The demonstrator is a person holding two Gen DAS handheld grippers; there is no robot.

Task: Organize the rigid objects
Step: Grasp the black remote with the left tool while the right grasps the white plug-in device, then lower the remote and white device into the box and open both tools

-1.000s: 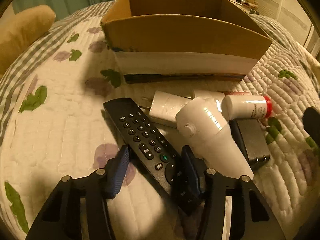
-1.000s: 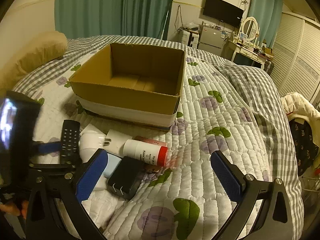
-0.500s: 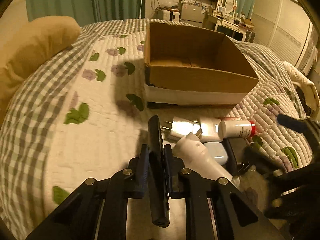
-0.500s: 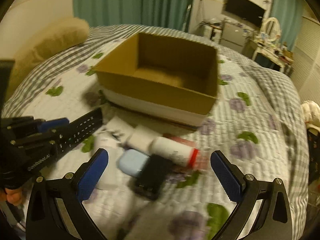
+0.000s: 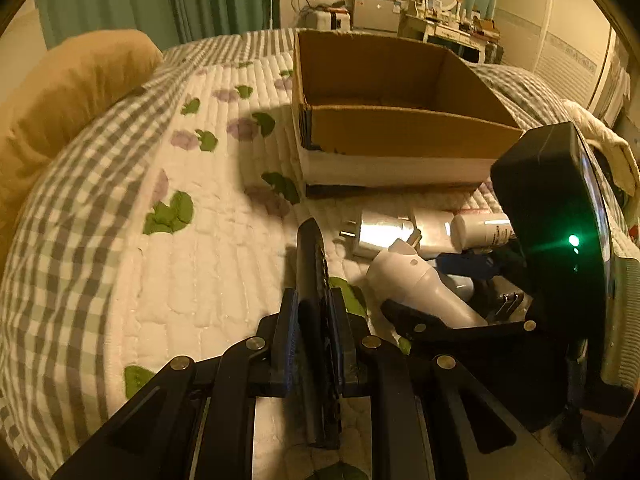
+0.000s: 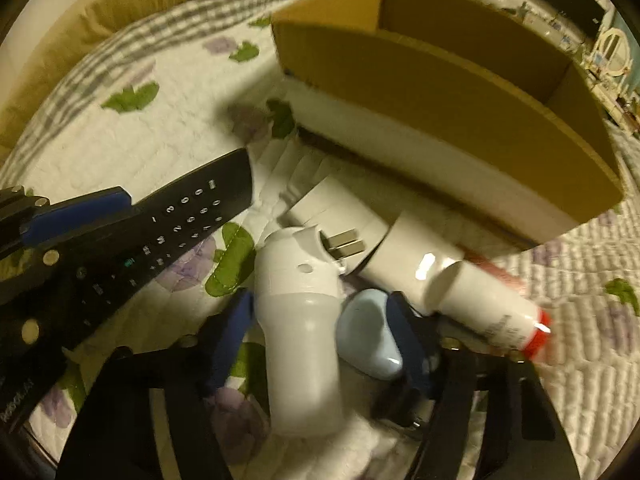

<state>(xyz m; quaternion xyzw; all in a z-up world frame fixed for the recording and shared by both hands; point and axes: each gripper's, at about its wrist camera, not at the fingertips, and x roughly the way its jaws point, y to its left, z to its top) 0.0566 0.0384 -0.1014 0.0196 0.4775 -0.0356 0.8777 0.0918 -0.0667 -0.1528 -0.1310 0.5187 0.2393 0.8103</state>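
My left gripper [image 5: 312,300] is shut on a black remote control [image 5: 310,264], held edge-on above the quilt; the right wrist view shows its keypad [image 6: 192,216]. My right gripper [image 6: 320,320] is low over the pile, jaws closing. Between its fingers lie a white handheld device [image 6: 300,320] and a light blue case [image 6: 368,332], and I see no firm press on either. The open cardboard box [image 5: 400,132] stands just behind the pile and looks empty.
A white plug adapter [image 6: 412,248], a white bottle with a red cap [image 6: 488,308] and a black charger [image 6: 400,408] lie beside the white device. A tan pillow [image 5: 72,92] sits at the left. The flowered quilt [image 5: 200,260] spreads out to the left of the pile.
My left gripper shut on the remote and lifted it off the quilt, turning it edge-on. My right gripper came down over the pile and its jaws narrowed around the white device and blue case.
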